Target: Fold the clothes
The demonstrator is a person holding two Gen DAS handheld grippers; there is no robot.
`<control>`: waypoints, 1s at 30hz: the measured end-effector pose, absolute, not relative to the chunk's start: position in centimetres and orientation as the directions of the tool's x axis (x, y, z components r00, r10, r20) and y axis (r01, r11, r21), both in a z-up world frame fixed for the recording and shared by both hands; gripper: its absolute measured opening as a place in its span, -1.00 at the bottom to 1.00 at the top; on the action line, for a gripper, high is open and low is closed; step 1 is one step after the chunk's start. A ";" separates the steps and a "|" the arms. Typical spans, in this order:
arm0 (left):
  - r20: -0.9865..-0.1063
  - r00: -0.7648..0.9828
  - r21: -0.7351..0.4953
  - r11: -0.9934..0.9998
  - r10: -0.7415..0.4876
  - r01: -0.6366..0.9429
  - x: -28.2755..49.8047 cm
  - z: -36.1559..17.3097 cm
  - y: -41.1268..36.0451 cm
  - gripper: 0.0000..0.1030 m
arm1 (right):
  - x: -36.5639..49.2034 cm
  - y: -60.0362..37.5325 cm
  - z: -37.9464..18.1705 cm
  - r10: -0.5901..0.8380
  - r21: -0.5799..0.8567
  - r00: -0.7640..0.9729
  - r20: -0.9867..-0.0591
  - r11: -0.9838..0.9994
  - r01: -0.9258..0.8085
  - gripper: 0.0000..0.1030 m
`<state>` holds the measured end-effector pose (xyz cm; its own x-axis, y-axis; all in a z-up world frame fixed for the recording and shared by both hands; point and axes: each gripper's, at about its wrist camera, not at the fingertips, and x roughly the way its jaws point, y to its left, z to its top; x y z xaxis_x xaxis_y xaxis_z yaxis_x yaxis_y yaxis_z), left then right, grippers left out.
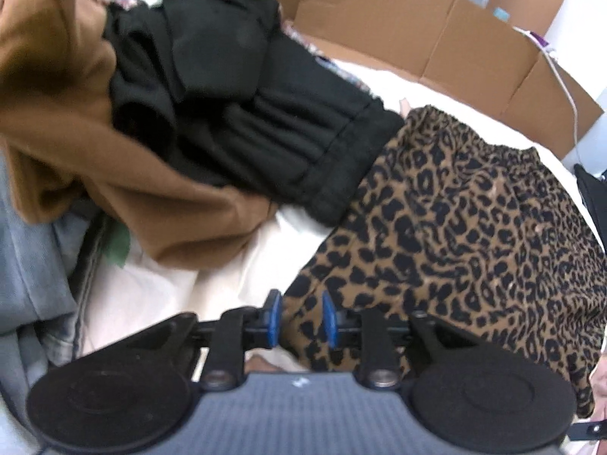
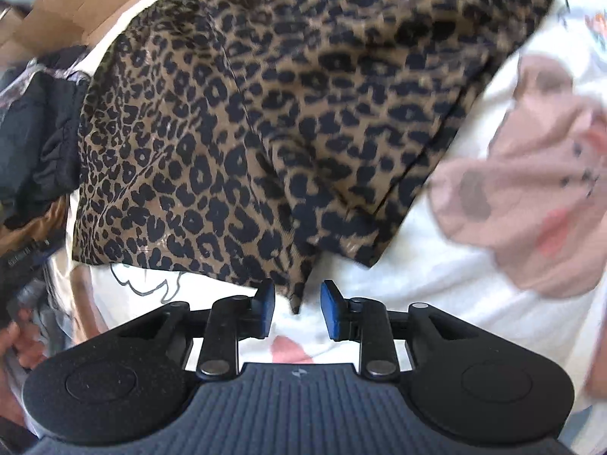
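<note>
A leopard-print garment (image 1: 455, 227) lies spread on a white bed sheet (image 1: 170, 284). My left gripper (image 1: 301, 318) hangs over its near left edge. The blue pads stand apart, with the printed cloth showing in the gap and neither pad pressing on it. In the right wrist view the same garment (image 2: 265, 113) fills the upper middle, folded over with a crease down its length. One pointed corner of it reaches down between the pads of my right gripper (image 2: 297, 309), which is open and does not touch the cloth.
A heap of clothes sits at the left: a brown garment (image 1: 57, 94), a black one (image 1: 246, 113) and grey jeans (image 1: 26, 265). Cardboard (image 1: 417, 26) walls the far side, with a white cable (image 1: 565, 83) along it. A pink garment (image 2: 531, 189) lies to the right.
</note>
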<state>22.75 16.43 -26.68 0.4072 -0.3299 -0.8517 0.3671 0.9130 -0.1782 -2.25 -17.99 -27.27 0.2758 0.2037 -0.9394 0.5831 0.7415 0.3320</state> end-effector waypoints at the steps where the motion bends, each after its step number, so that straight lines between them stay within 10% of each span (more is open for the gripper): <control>1: -0.846 0.413 -0.184 0.913 -0.336 0.365 22.7 -26.3 16.3 -0.51 | -2.1 -18.2 -26.8 0.191 0.320 0.276 -0.942 0.759 0.567 -0.43; 30: -0.804 0.375 -0.288 0.855 -0.460 0.432 21.3 -23.4 10.2 -0.42 | 7.3 -36.5 -18.3 -0.102 -0.056 0.261 -0.960 0.983 0.176 -0.11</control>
